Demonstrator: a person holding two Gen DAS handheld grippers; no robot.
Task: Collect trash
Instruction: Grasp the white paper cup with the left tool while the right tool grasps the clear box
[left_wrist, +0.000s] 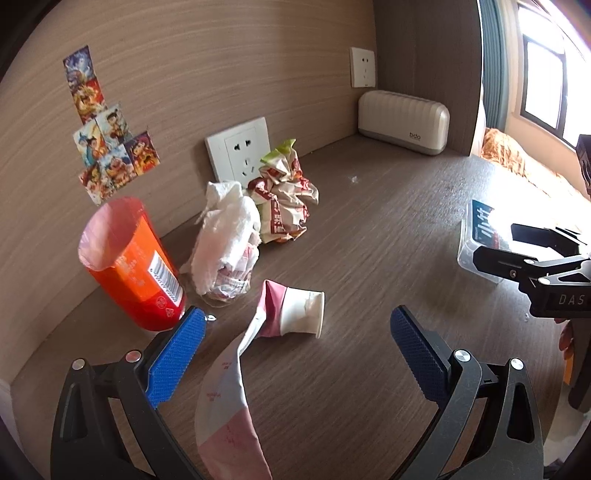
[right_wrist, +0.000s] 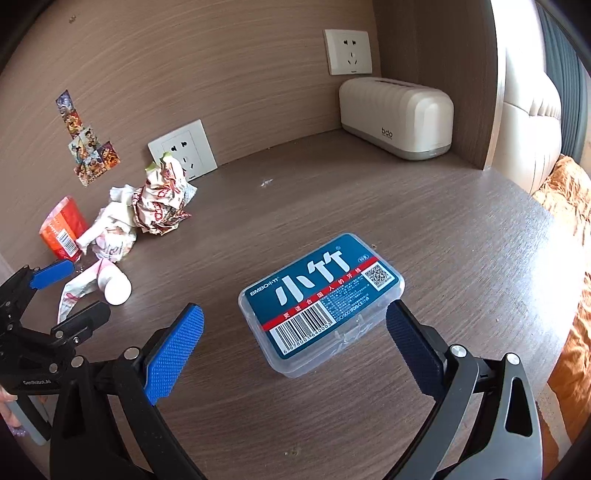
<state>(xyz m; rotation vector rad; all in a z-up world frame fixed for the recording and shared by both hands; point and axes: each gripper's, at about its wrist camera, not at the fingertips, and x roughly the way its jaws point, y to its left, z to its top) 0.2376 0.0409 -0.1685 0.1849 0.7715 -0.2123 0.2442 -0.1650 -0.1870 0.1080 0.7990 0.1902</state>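
Two blue pads of the left gripper (left_wrist: 297, 347) stand apart over a crushed paper cup (left_wrist: 295, 312) and its pink-white wrapper (left_wrist: 231, 398); tissue (left_wrist: 225, 236), a crumpled wrapper (left_wrist: 284, 199) and an orange bag (left_wrist: 135, 266) crowd the far-left wall. Closing carelessly could pinch only the wrapper and drag the cup.

From the right wrist, the right gripper (right_wrist: 295, 336) is spread around the near end of a clear box (right_wrist: 321, 302), which may skid. Bare desk (right_wrist: 424, 206) lies far right.

Wood-grain wall (left_wrist: 221, 55) with sockets (left_wrist: 242, 153) — bright window (left_wrist: 543, 85) right.
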